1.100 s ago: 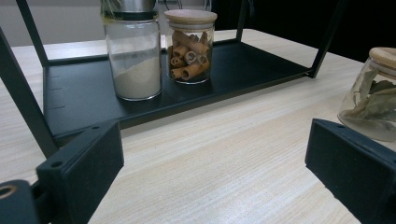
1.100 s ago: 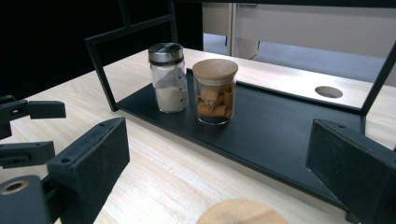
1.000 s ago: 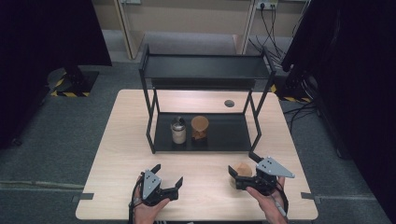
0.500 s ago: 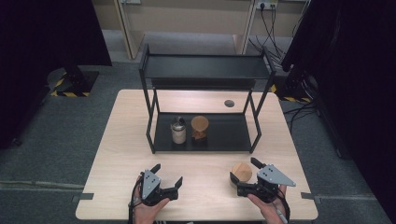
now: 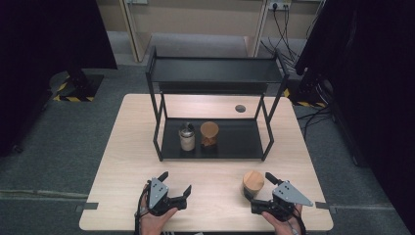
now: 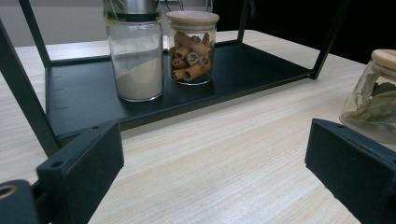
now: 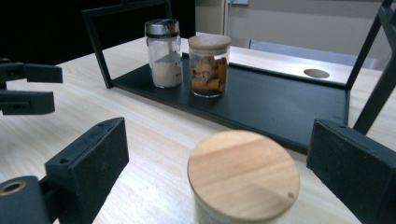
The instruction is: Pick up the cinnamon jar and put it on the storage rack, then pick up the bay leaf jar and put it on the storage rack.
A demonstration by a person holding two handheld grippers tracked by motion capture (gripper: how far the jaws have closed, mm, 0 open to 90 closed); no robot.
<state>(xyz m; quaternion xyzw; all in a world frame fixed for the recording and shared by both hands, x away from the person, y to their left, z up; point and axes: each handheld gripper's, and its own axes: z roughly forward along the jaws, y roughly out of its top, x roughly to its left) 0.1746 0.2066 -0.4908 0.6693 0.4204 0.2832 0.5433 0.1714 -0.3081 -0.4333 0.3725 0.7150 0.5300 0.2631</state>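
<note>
Sliding back, right gripper (image 5: 258, 192) has released the jar (image 5: 253, 182).

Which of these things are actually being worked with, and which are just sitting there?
In the job:
right gripper, open
wooden-lidded jar between its jaws
rack, the likely place for it

Just there:
left gripper, open and idle
powder jar
cinnamon jar
table

The high view looks forward and down from above the desk's (image 5: 215, 186) near edge, taking in the whole black rack (image 5: 215, 139), while each gripper view sits low and close over the desktop facing that rack, and all three share its two jars (image 6: 135, 56) on the lower shelf.
</note>
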